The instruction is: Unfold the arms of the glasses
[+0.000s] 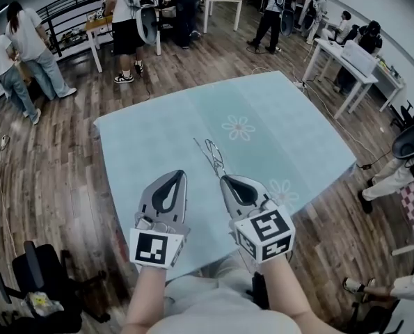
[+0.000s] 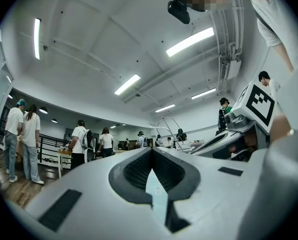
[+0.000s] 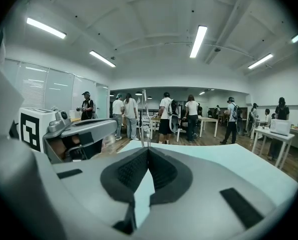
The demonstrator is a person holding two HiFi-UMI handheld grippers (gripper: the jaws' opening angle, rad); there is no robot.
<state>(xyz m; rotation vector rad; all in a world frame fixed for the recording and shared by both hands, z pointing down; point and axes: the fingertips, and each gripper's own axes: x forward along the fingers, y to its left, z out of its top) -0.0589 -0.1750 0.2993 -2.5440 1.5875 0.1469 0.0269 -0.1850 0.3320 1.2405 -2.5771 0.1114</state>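
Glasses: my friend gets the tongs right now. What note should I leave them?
Left tongs: shut, holding nothing, next to the right ones.
Right tongs: shut on the glasses, a thin wire pair held over the blue table.
Done: glasses are gripped; one thin arm seems to stick out toward the far left.
Left: I can't tell if both arms are open. Check, then probably swing the other arm out with the left tongs.
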